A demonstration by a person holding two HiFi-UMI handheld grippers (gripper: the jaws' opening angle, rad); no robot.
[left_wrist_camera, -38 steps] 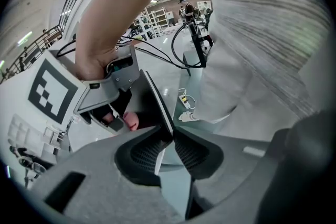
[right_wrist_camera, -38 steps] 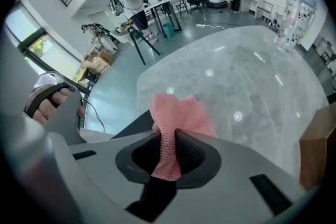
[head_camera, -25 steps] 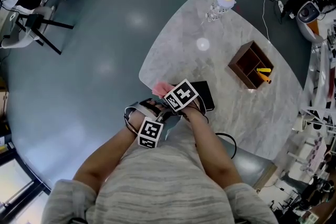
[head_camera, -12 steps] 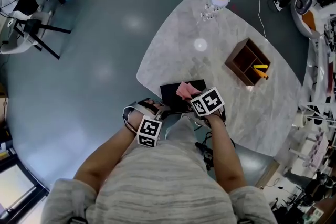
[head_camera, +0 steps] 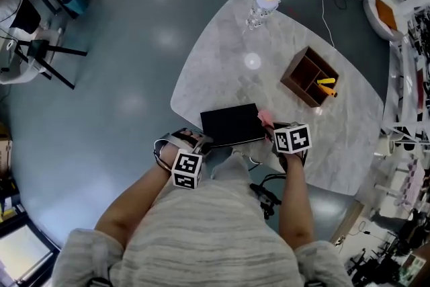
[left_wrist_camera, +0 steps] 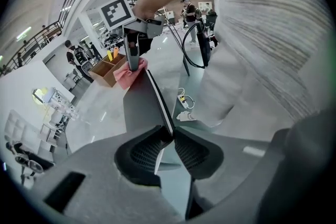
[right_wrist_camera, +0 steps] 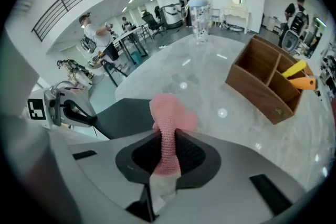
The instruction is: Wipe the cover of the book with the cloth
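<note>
While left hand-held gripper [head_camera: 205,142] clamps book [head_camera: 232,124], cloth [head_camera: 265,118] in right hand-held gripper [right_wrist_camera: 168,149] alongside

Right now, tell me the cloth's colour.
Pink. The cloth shows best in the right gripper view.

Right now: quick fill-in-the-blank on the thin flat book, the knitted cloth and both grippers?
1. The left gripper is shut on the edge of the thin, flat ____ book.
2. The right gripper is shut on a ____ knitted cloth.
3. In the head view, the knitted cloth is at the book's ____ edge.
Missing words: black; pink; right.
</note>
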